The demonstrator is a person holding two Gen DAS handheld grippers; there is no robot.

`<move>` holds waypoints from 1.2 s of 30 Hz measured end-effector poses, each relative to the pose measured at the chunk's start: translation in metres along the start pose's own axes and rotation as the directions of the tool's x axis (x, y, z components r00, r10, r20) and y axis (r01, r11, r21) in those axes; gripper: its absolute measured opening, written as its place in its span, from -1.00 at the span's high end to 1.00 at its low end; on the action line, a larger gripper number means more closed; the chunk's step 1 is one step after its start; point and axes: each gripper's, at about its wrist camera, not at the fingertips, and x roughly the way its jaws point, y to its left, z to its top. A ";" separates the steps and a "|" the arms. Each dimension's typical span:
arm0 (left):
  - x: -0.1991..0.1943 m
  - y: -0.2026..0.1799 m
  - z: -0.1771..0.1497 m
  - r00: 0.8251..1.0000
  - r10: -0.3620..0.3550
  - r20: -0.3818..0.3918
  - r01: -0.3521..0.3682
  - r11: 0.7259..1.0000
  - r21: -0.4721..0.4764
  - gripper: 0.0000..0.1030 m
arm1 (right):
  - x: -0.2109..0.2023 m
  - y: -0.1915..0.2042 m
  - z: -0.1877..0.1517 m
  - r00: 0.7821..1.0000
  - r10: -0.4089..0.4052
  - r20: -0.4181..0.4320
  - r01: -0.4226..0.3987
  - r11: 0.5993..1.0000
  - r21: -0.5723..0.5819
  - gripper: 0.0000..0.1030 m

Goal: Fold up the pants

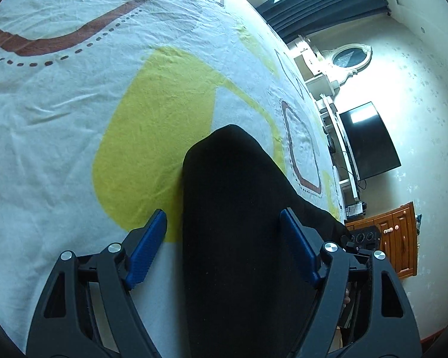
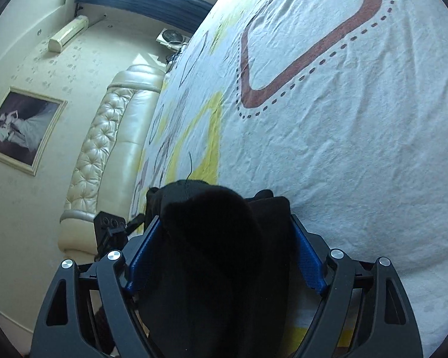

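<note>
Left wrist view: my left gripper (image 1: 224, 223) stands wide, its blue pads (image 1: 147, 249) spread to either side of a rounded bulk of the black pants (image 1: 239, 238). A strip of sheet shows between the left pad and the cloth; the right pad lies against the fabric's edge, and I cannot tell whether it presses. The pants lie on the bed sheet (image 1: 74, 104), over a yellow printed patch (image 1: 152, 125), toward the bed edge that faces a wall-mounted television (image 1: 370, 143) and a wooden cabinet (image 1: 397, 238).

Right wrist view: my right gripper (image 2: 224, 223) is likewise spread wide. A heaped fold of the pants fills the gap between its pads (image 2: 142, 256) and laps over their tips; whether the pads bear on the cloth I cannot tell. This end lies near the bed edge beside the cream padded headboard (image 2: 104, 149), with a framed picture (image 2: 21, 128) on the wall beyond.
</note>
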 end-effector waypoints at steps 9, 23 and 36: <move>0.005 -0.015 0.000 0.991 0.134 0.018 -0.135 0.986 0.100 0.38 | 0.005 0.001 -0.007 0.998 -0.059 0.007 0.060 0.998 -0.023 -0.01; -0.009 -0.006 0.030 0.973 0.219 0.079 -0.229 0.961 0.154 0.43 | 0.039 0.019 0.010 0.999 -0.038 0.017 0.039 0.999 -0.019 -0.01; -0.024 0.027 0.069 0.970 0.225 0.089 -0.235 0.965 0.117 0.43 | 0.079 0.036 0.030 1.000 -0.024 0.012 0.024 0.999 -0.023 -0.01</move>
